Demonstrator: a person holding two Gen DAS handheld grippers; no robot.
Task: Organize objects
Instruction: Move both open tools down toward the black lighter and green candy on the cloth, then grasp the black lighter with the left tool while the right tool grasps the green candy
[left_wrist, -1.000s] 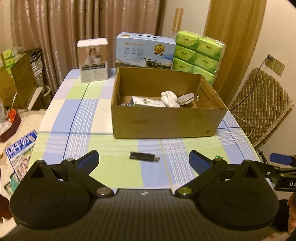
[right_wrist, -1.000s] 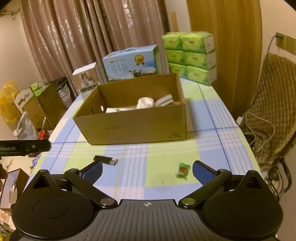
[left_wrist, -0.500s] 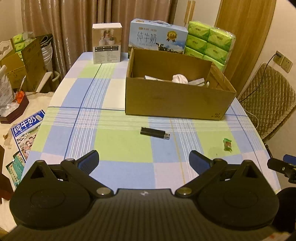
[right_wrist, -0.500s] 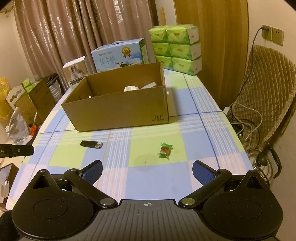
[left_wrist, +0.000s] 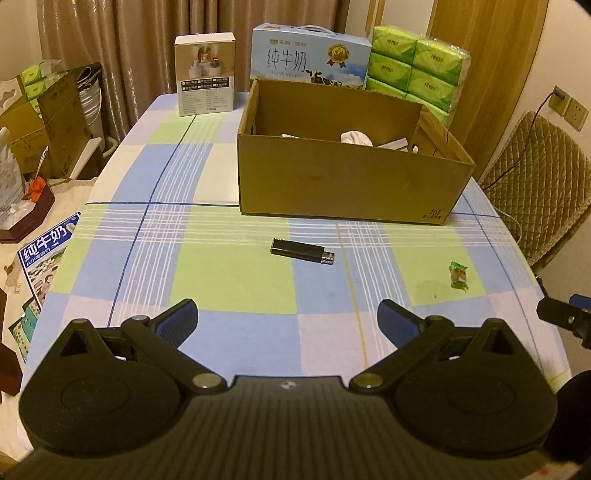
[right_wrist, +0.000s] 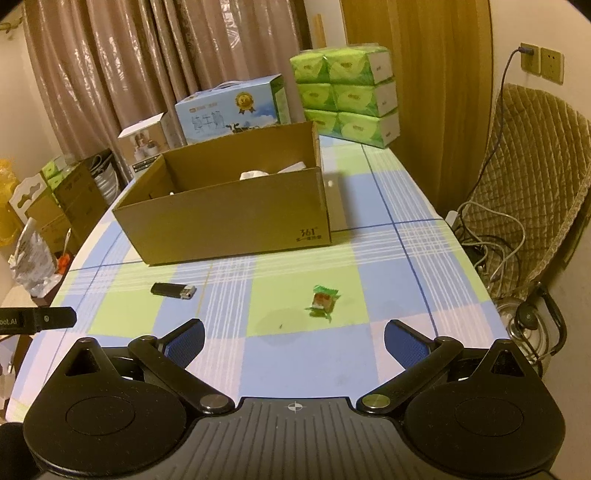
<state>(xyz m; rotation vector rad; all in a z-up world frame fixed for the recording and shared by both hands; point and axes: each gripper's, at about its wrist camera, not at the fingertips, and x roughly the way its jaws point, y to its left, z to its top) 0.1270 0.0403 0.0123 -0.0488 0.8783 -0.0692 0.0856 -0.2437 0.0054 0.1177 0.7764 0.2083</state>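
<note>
On the checked worktop, at the far left, a small white carton stands upright, with a blue milk carton and stacked green tissue packs further right. Just in front of these sits an open cardboard box holding a white cloth and other items. Nearer, a black lighter lies flat, well apart from a green-wrapped candy to its right. The left hand-held gripper hovers with jaws spread wide, empty. The right hand-held gripper is likewise spread wide and empty, the candy just beyond it.
</note>
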